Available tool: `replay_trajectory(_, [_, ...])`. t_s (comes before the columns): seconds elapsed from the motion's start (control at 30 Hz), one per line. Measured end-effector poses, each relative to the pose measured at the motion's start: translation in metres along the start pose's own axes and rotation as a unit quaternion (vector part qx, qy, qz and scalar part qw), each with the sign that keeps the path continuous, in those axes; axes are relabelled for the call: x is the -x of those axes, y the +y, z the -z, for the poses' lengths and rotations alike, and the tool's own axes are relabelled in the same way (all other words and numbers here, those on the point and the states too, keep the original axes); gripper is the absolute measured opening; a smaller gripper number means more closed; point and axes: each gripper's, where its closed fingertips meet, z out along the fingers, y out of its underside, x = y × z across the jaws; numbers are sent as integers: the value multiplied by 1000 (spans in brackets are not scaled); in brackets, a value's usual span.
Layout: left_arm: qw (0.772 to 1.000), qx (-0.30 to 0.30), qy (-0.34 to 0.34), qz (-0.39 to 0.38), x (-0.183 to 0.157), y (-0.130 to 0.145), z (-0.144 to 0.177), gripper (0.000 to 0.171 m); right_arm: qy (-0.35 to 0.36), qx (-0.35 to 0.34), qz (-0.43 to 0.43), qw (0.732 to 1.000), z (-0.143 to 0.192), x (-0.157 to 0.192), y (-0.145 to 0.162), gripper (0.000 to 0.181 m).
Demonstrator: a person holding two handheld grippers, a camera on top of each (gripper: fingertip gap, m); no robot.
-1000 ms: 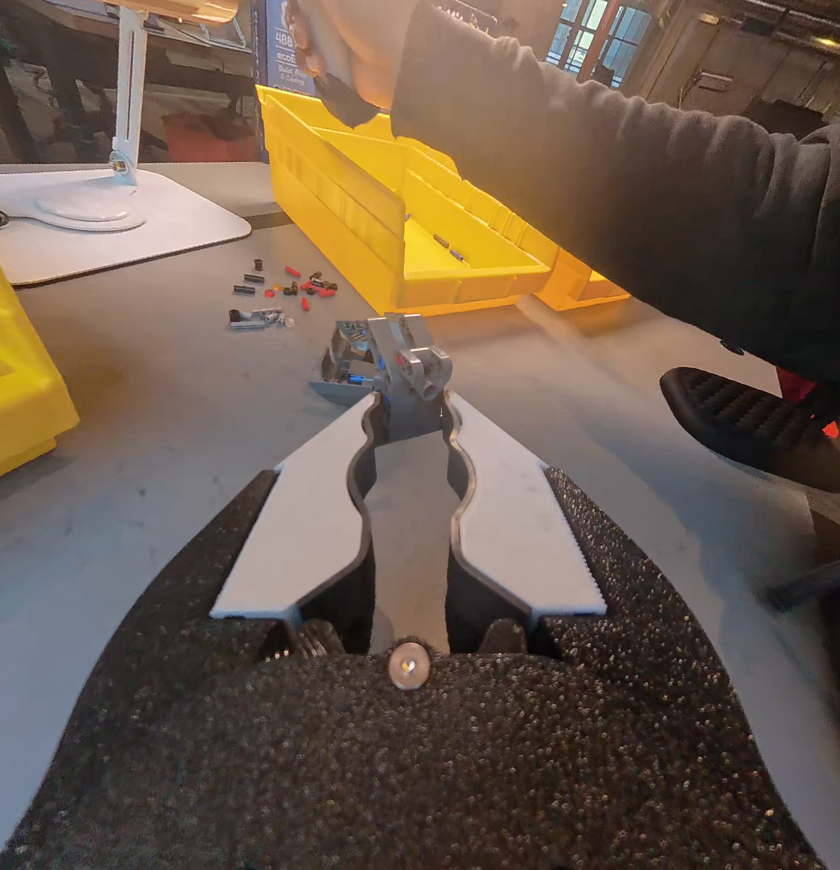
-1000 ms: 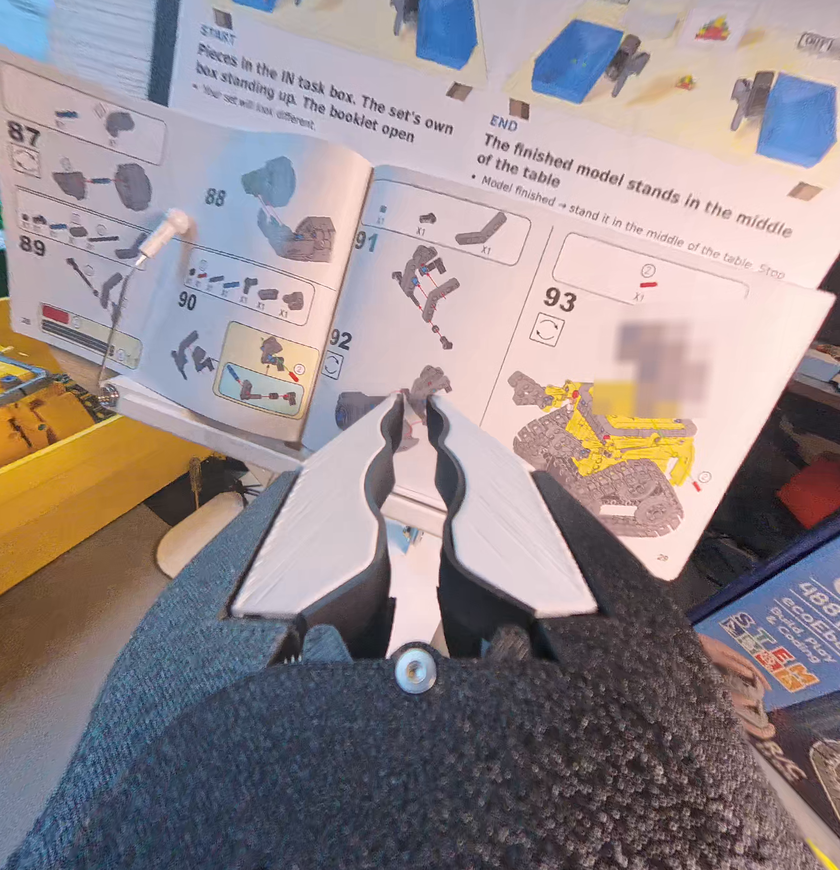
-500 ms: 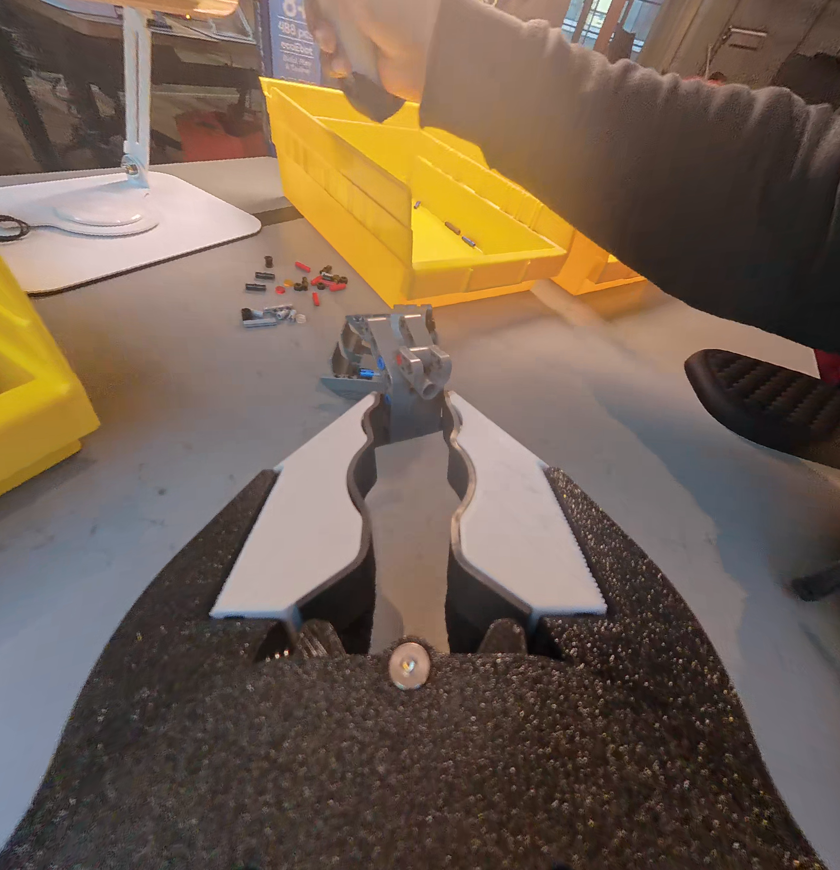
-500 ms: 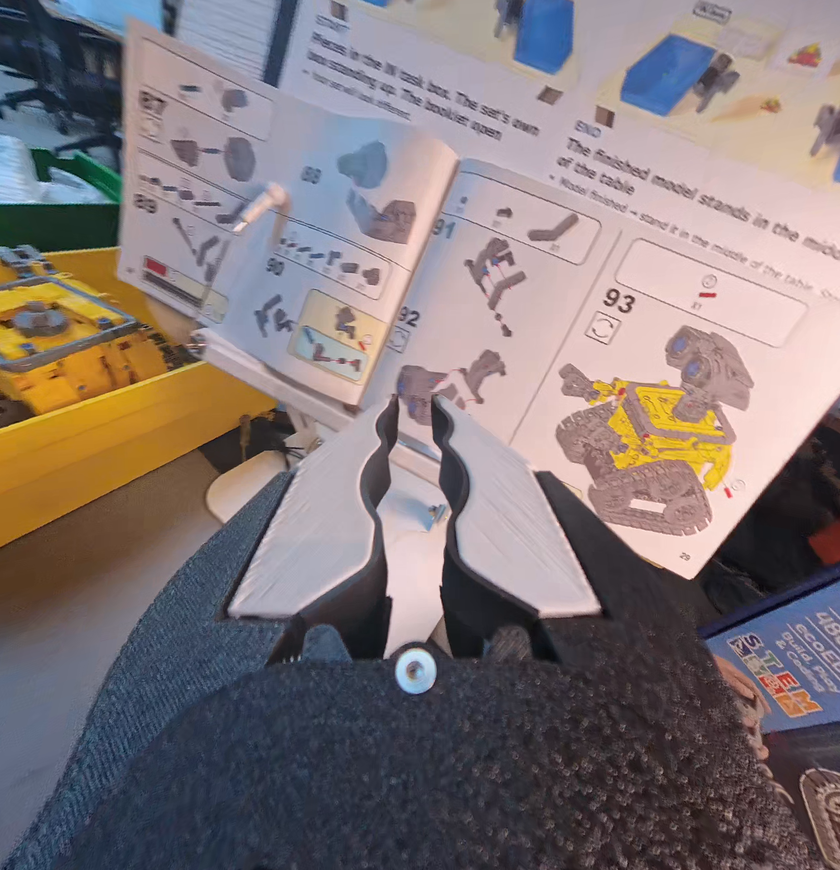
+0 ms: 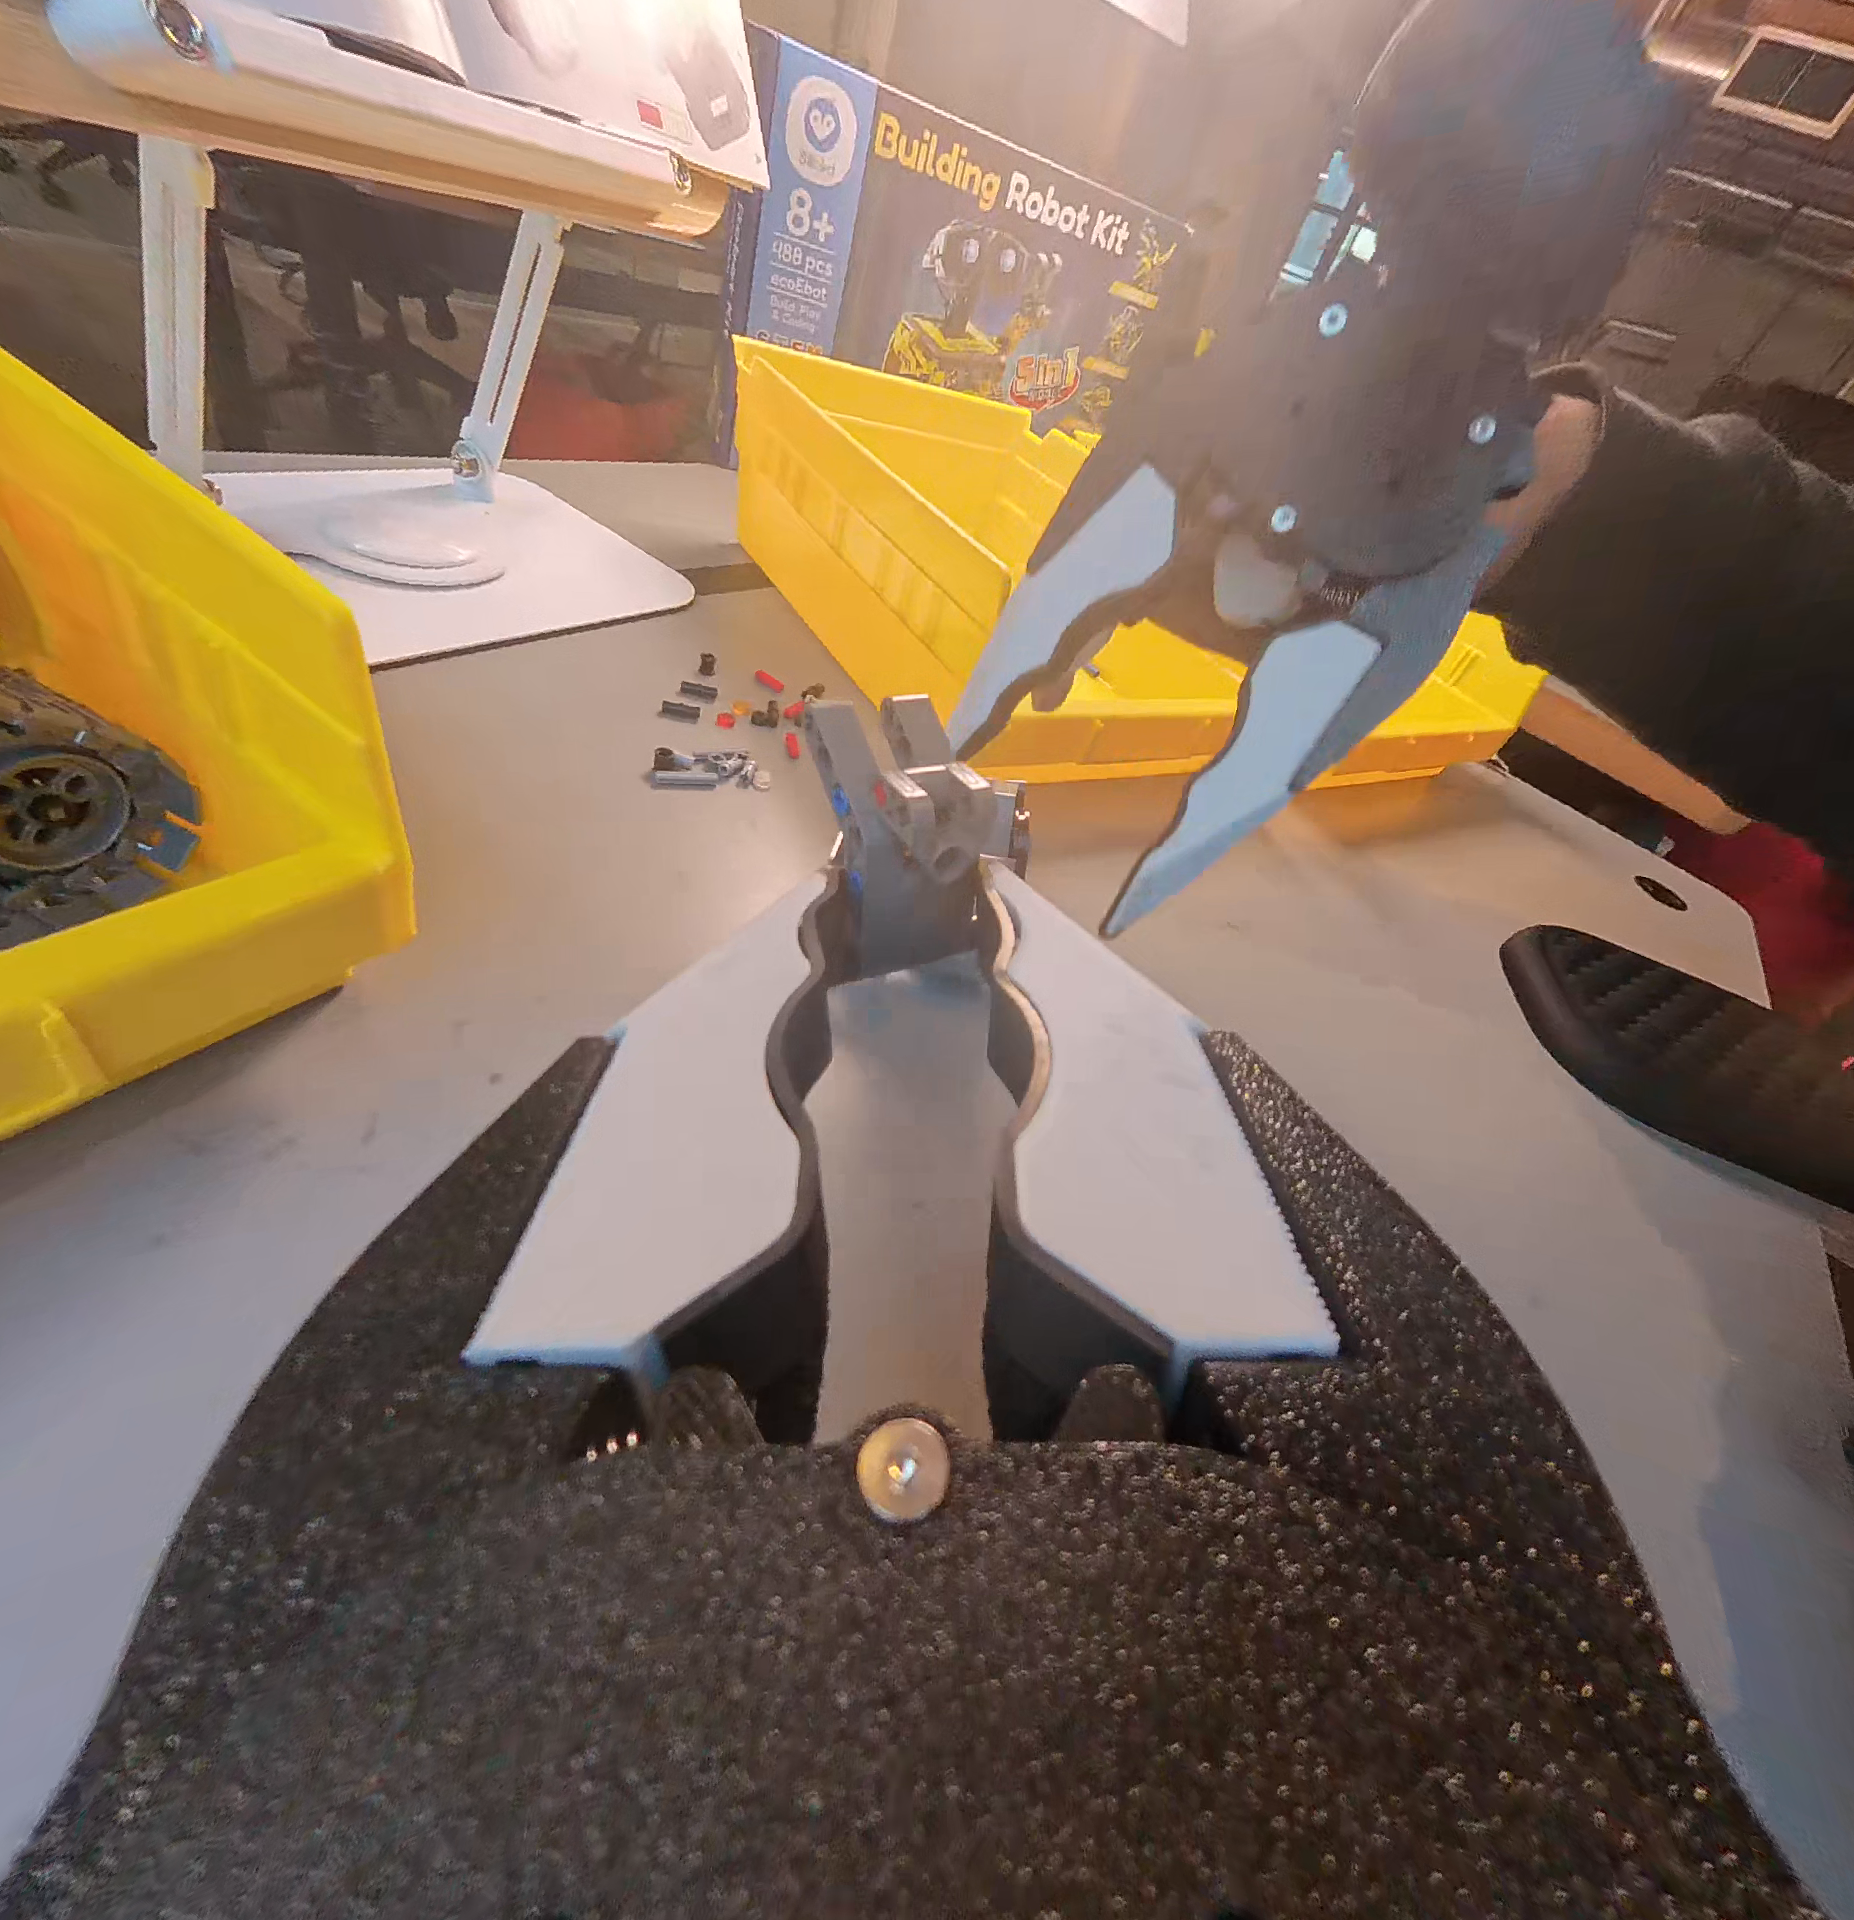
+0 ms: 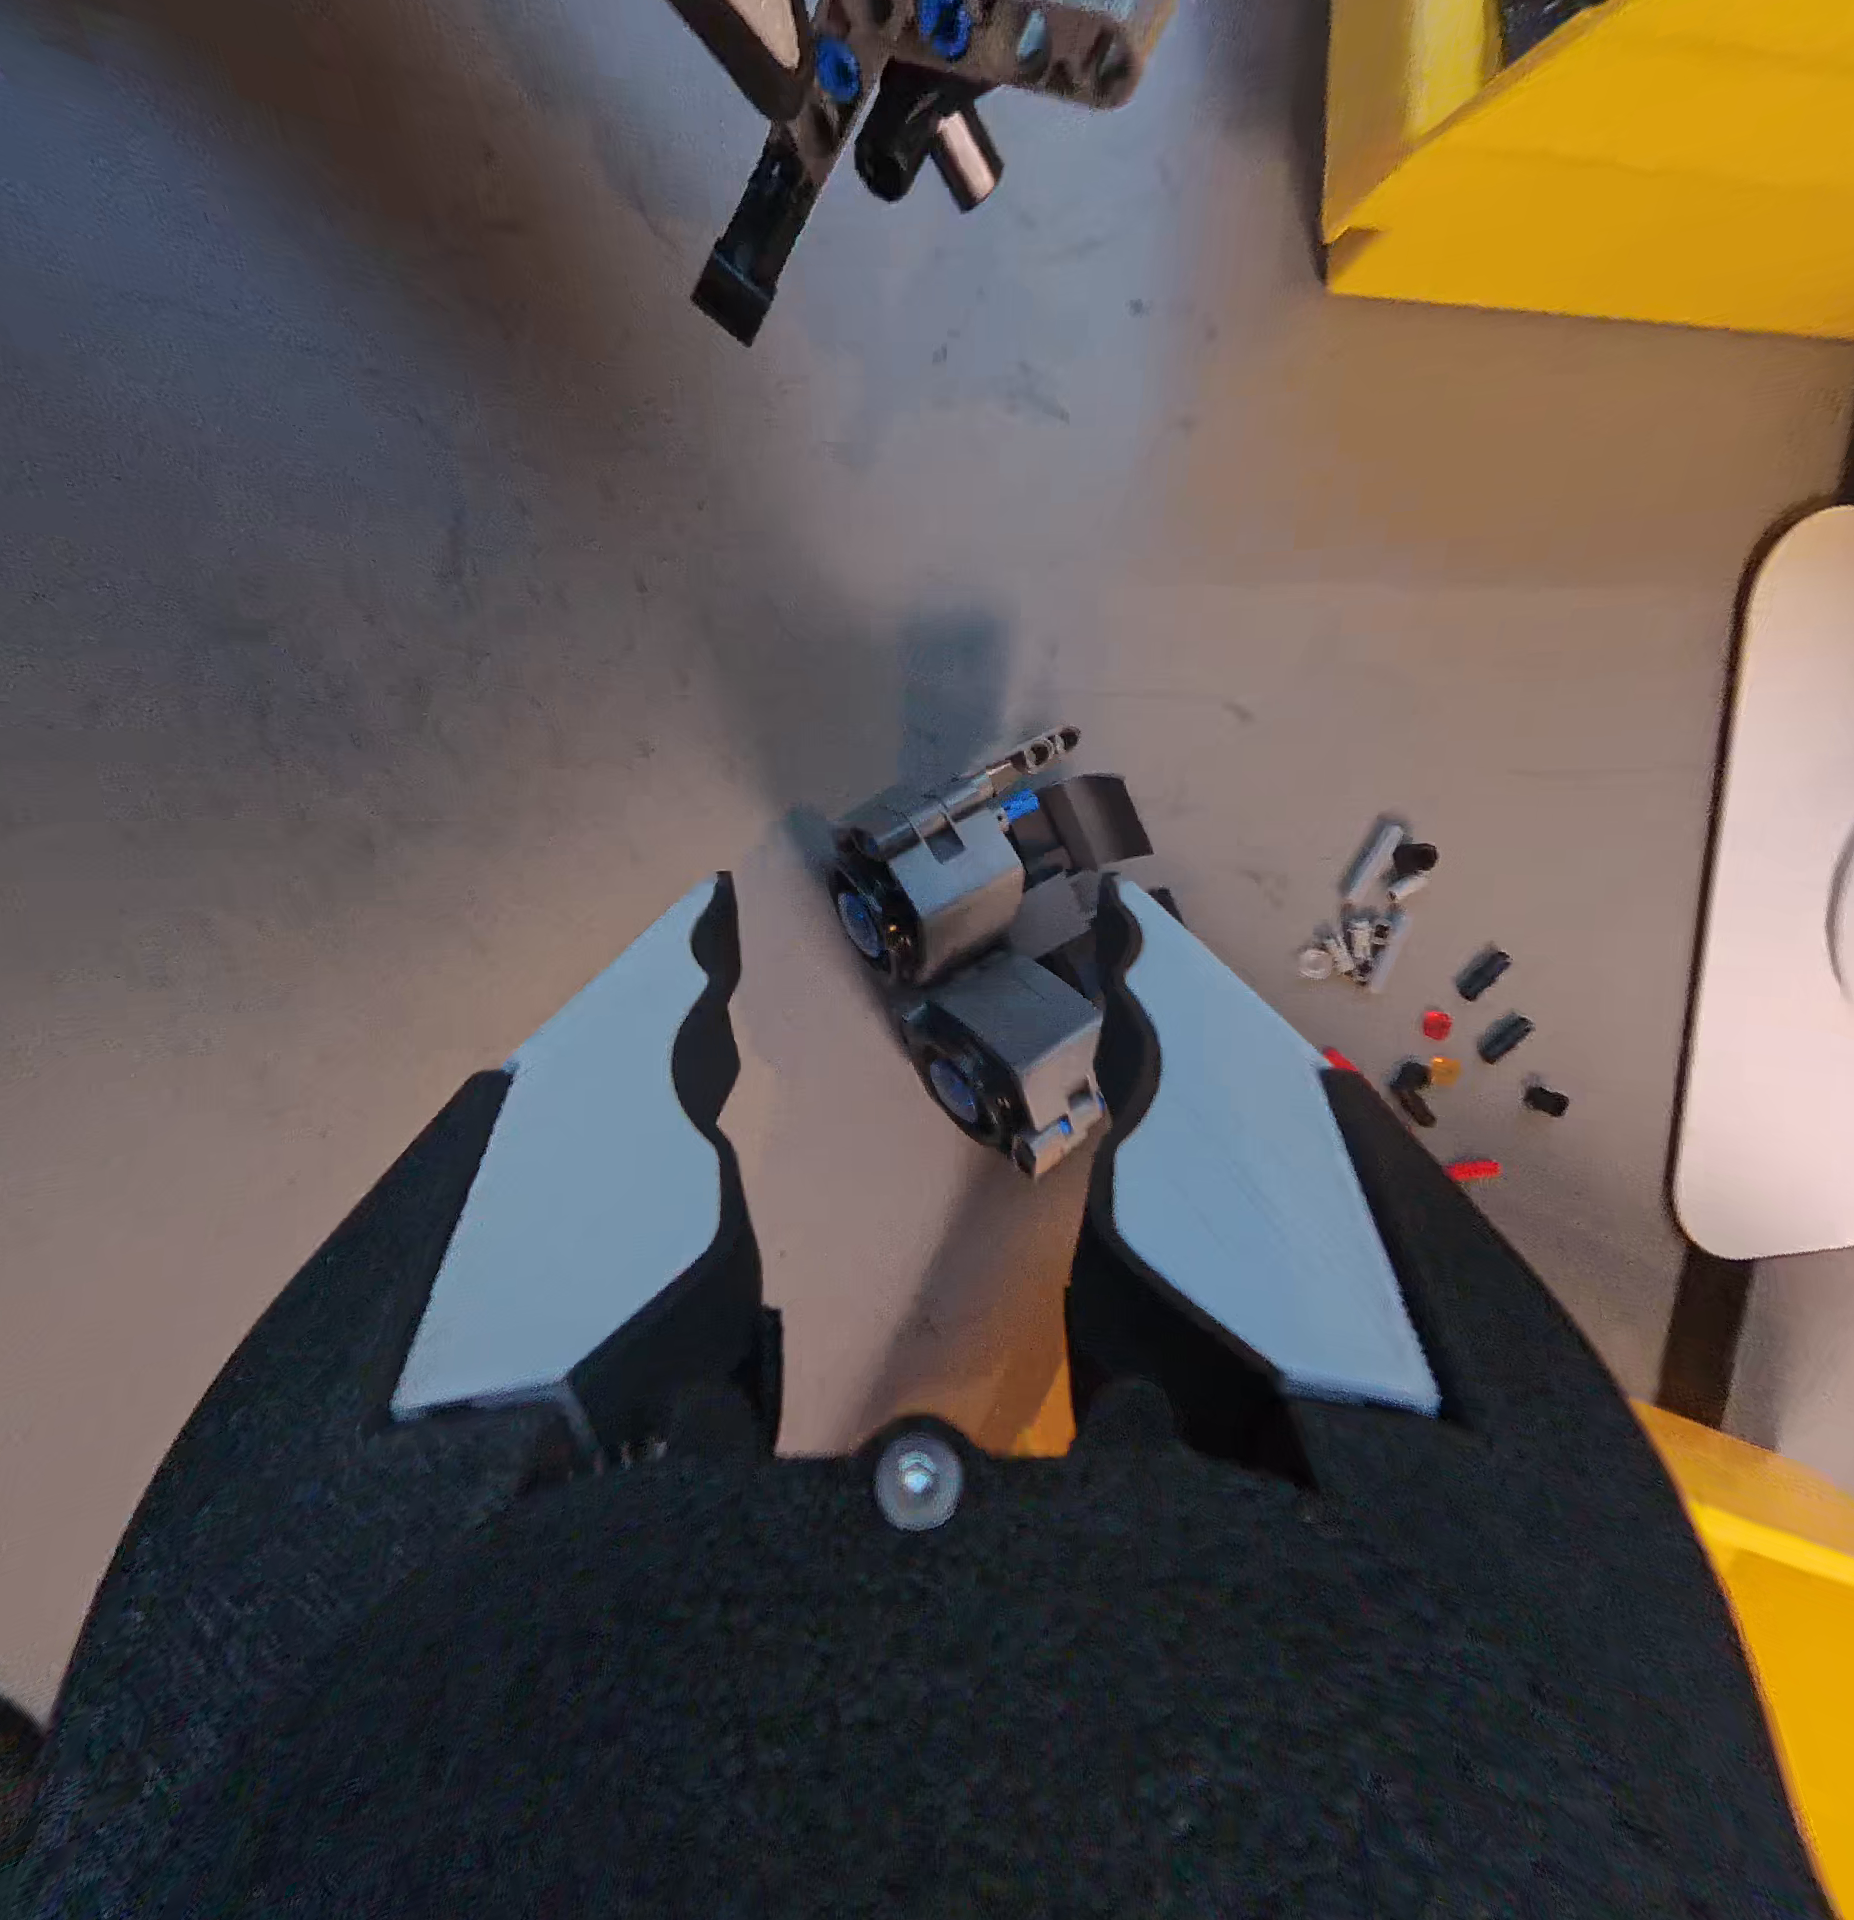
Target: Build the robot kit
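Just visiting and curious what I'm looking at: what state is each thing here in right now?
Left hand-held gripper: shut on the grey brick piece.
Grey brick piece: held upright off the table.
Right hand-held gripper: open, above the two-eyed grey assembly.
Two-eyed grey assembly: lying on the table, not gripped.
Small loose parts: scattered on the table.
Yellow bin: open, holding a tracked model.

Matt grey tabletop (image 5: 487, 987), scuffed; glossy yellow plastic bins (image 5: 227, 727); grey plastic brick assembly (image 5: 918, 883).

Yellow bins (image 5: 227, 727), a kit box (image 5: 964, 239) and white stand (image 5: 455, 540) ring the grey table (image 5: 487, 935).
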Motion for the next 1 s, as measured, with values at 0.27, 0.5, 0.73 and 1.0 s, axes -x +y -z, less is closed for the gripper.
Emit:
replay_trajectory(0.27, [1000,11,-12,-24,5,5,-1,24,-12,-6,121,993,-9,41,-4,37])
replay_trajectory(0.5, [997,27,19,-66,-17,10,-6,24,5,2,96,995,25,59,35,36])
replay_trajectory(0.73, [996,43,23,-74,-19,20,-11,24,37,-32,-15,999,20,14,43,86])
replay_trajectory(1.0, [998,32,33,-45,-17,15,-9,24,37,-26,-11,999,-1,18,40,41])
